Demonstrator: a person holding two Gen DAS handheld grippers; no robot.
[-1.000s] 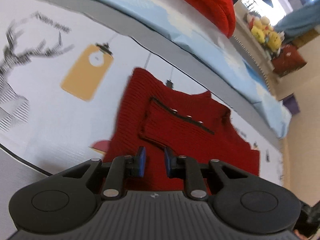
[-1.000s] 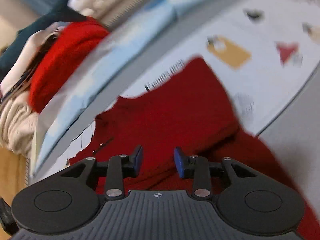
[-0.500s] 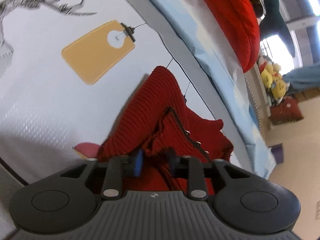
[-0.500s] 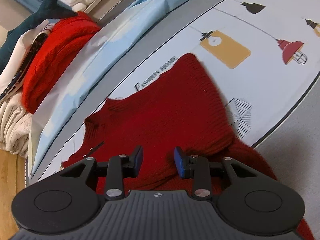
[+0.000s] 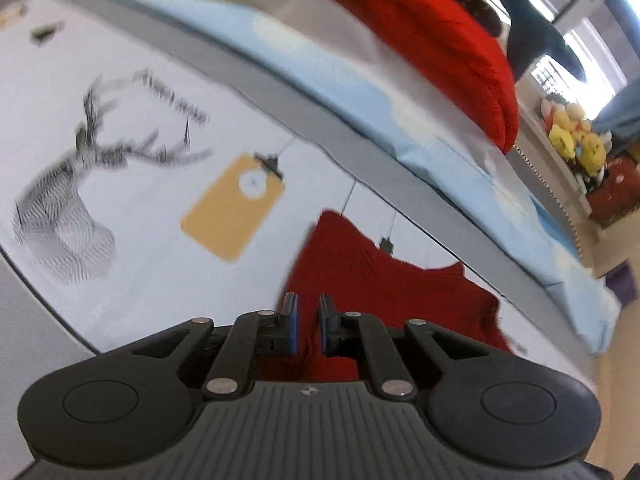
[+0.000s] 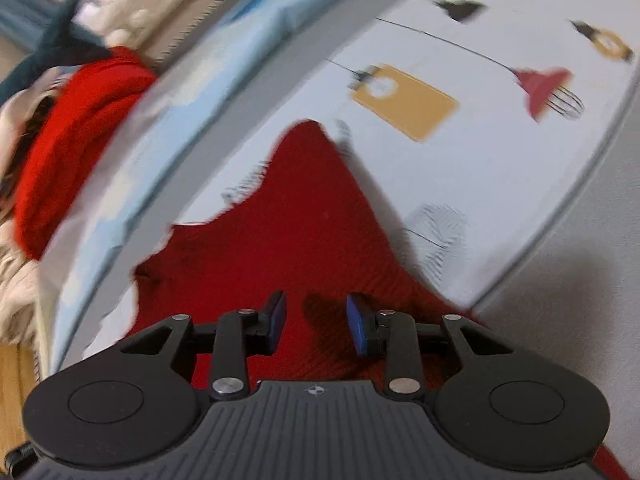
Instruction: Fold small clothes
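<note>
A small dark red knit sweater [image 5: 372,276] lies on a white printed sheet [image 5: 132,248]; it also shows in the right wrist view [image 6: 304,216]. My left gripper [image 5: 307,322] hangs over the sweater's left part, its blue pads a narrow gap apart with red knit showing between them; whether it pinches the cloth is unclear. My right gripper [image 6: 316,322] is open and empty just above the sweater's near part, casting a shadow on it.
A grey band and a light blue sheet [image 5: 360,92] border the far side. A pile of clothes with a bright red knit [image 5: 432,40] on top sits beyond it, also in the right wrist view [image 6: 72,128]. Plush toys [image 5: 576,136] stand far right.
The folded flap with buttons seen earlier no longer shows in the left wrist view. The left gripper has tilted back and pulled away. The right gripper has opened wider and shifted over the sweater.
</note>
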